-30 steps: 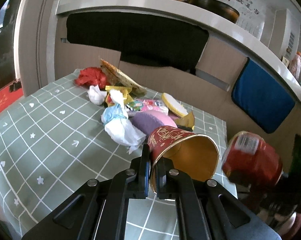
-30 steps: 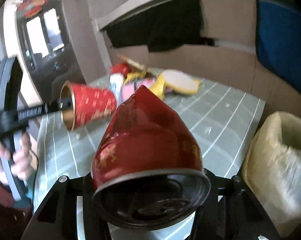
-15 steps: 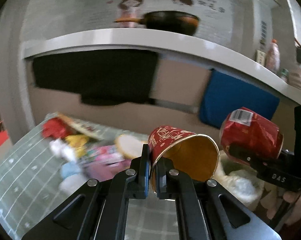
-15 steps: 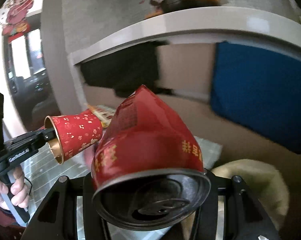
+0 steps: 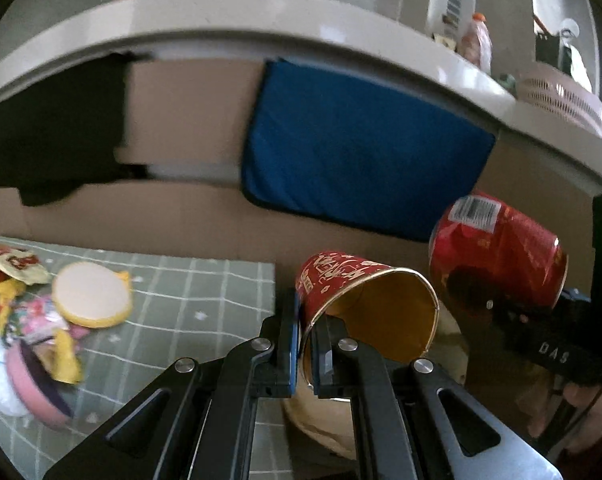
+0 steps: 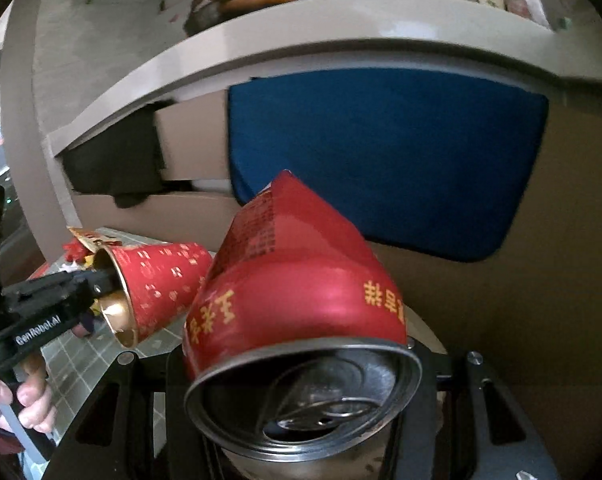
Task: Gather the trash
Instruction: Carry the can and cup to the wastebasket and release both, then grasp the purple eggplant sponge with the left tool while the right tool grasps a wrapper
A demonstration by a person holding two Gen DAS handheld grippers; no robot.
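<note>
My left gripper (image 5: 305, 320) is shut on the rim of a red paper cup (image 5: 365, 304) with a gold inside, held on its side past the table's right edge; the cup also shows in the right wrist view (image 6: 157, 284). My right gripper (image 6: 301, 364) is shut on a crushed red can (image 6: 297, 280), held in the air to the right of the cup; the can also shows in the left wrist view (image 5: 501, 252). A trash bin with a pale bag (image 5: 325, 428) sits below both, mostly hidden.
A green checked table (image 5: 181, 320) carries a pile of wrappers, tissues and a round yellow lid (image 5: 89, 300) at left. A cardboard wall with a blue cloth (image 5: 361, 160) stands behind, under a white counter (image 5: 261, 24) with bottles and a basket.
Both grippers have swung right, off the table toward the bin, carrying the cup and the can. The trash pile has slid to the left of the view.
</note>
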